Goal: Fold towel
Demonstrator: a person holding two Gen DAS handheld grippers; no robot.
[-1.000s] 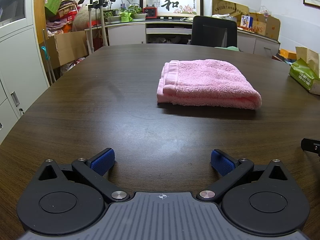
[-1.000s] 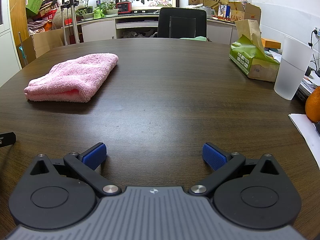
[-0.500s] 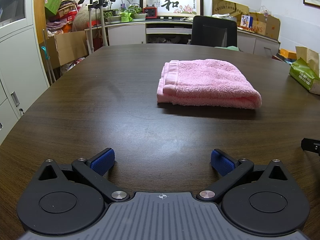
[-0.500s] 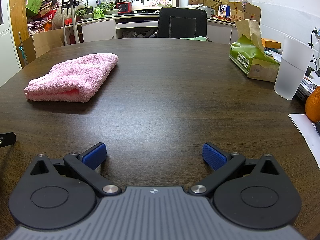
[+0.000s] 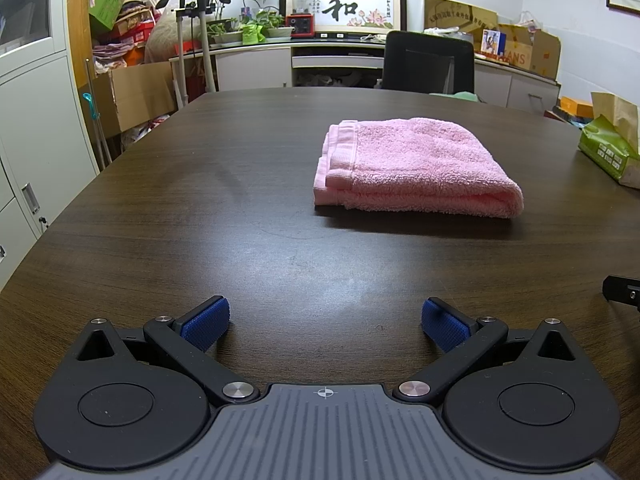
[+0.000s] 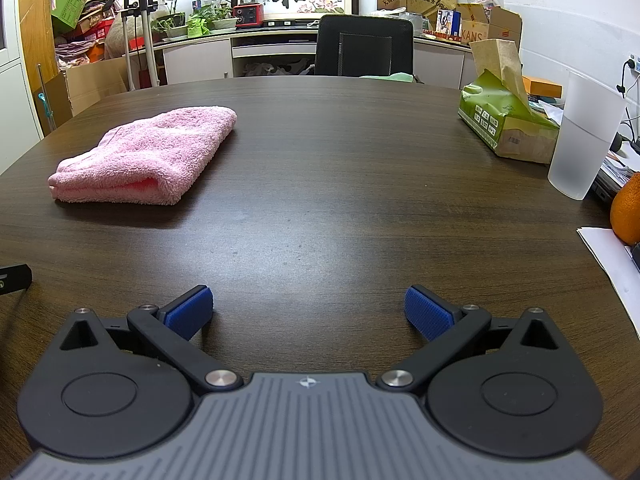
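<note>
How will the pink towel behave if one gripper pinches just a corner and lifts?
The pink towel looks like thick, soft terry, so it would probably droop and its stacked layers fall open. Its fuzzy pile should grip the ribbed blue pads well. Pushed, it likely bunches rather than slides on the table.

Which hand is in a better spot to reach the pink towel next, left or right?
Probably the left. The left gripper has the pink towel almost straight ahead, a bit to the right. From the right gripper the towel lies far off to the left. Both are open and touch nothing.
</note>
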